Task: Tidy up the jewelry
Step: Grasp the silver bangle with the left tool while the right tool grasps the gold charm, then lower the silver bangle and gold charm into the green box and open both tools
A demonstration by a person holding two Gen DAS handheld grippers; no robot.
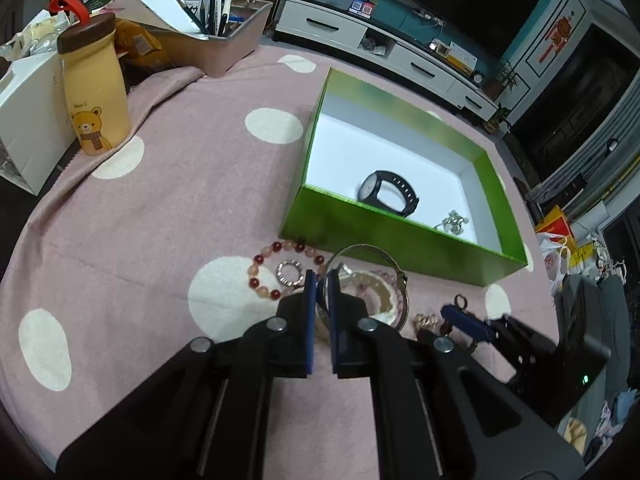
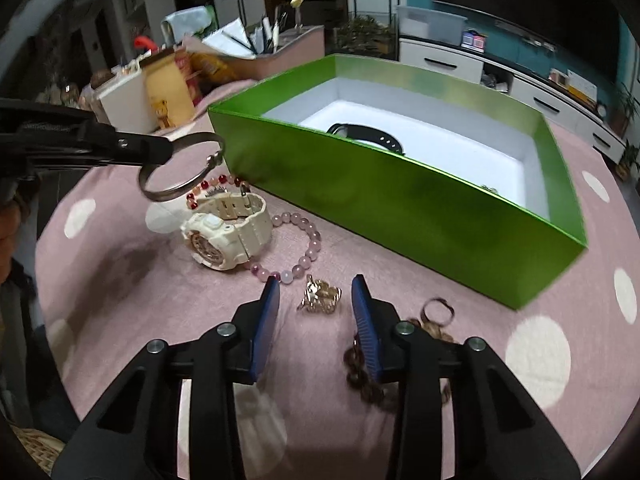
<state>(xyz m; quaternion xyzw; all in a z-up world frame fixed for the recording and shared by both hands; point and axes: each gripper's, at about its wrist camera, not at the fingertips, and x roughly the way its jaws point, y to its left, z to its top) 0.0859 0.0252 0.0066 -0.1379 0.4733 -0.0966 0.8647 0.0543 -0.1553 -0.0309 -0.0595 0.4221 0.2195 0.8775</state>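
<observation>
My left gripper (image 1: 320,276) is shut on a silver bangle (image 1: 368,249) and holds it above the table; the right wrist view shows the bangle (image 2: 182,196) lifted over a cream watch (image 2: 224,236). My right gripper (image 2: 316,292) is open, its fingers either side of a gold trinket (image 2: 320,300) on the cloth. A green box (image 1: 384,236) holds a black watch (image 1: 388,192) and a small silver piece (image 1: 454,222). A red bead bracelet (image 1: 264,276), a sparkly ring (image 1: 291,273) and a pink bead bracelet (image 2: 300,252) lie on the cloth.
A brown chain and ring (image 2: 436,312) lie by my right finger. A yellow bear bottle (image 1: 94,92), a white box (image 1: 28,120) and a pen tray (image 1: 224,36) stand at the table's far left. The pink spotted cloth (image 1: 160,200) covers the table.
</observation>
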